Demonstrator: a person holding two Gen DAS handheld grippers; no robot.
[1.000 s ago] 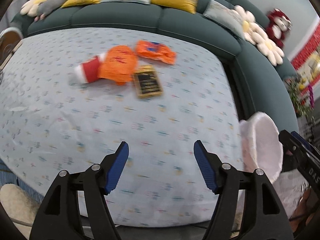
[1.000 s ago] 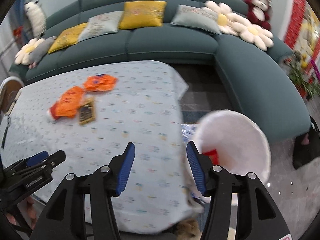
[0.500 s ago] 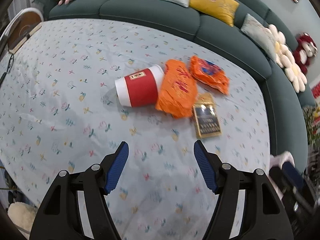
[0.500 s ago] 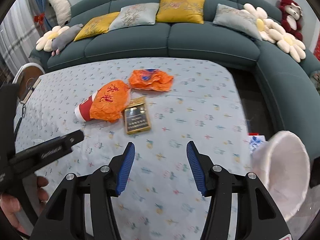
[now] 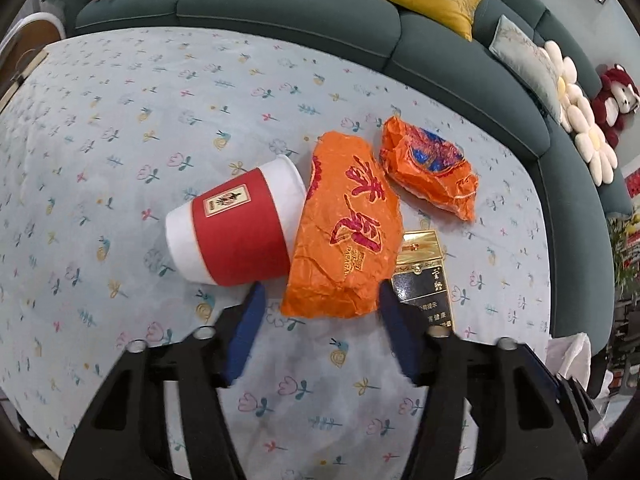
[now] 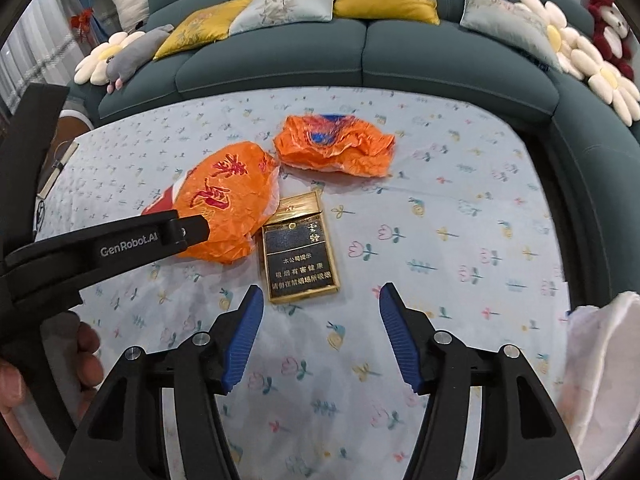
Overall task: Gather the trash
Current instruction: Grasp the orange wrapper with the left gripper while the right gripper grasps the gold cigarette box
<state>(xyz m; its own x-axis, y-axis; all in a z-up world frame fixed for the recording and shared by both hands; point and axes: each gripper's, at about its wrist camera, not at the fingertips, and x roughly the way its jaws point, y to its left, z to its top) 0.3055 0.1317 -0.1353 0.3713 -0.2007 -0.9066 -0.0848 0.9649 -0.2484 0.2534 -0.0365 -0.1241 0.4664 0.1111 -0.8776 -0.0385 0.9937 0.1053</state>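
Trash lies on the flowered tablecloth point(image 5: 120, 128). A red and white paper cup point(image 5: 236, 224) lies on its side. A large orange wrapper point(image 5: 348, 228) rests against the cup's mouth. A second crumpled orange wrapper point(image 5: 430, 172) lies beyond it. A black and gold cigarette pack point(image 5: 426, 280) lies flat to the right. My left gripper point(image 5: 322, 316) is open, its tips at the near edge of the large wrapper point(image 6: 228, 204). My right gripper point(image 6: 320, 316) is open and empty, just in front of the pack point(image 6: 300, 256). The left gripper's arm point(image 6: 120, 244) crosses the right view.
A white bag point(image 6: 600, 364) hangs off the table's right edge, and shows in the left view point(image 5: 572, 356). A dark green sofa point(image 6: 360, 52) with cushions and plush toys curves around the far and right sides. A chair point(image 5: 24, 40) stands at the far left.
Both grippers have moved forward over the table toward the trash. The left one has closed in on the large orange wrapper, the right one on the cigarette pack. Both stay open.
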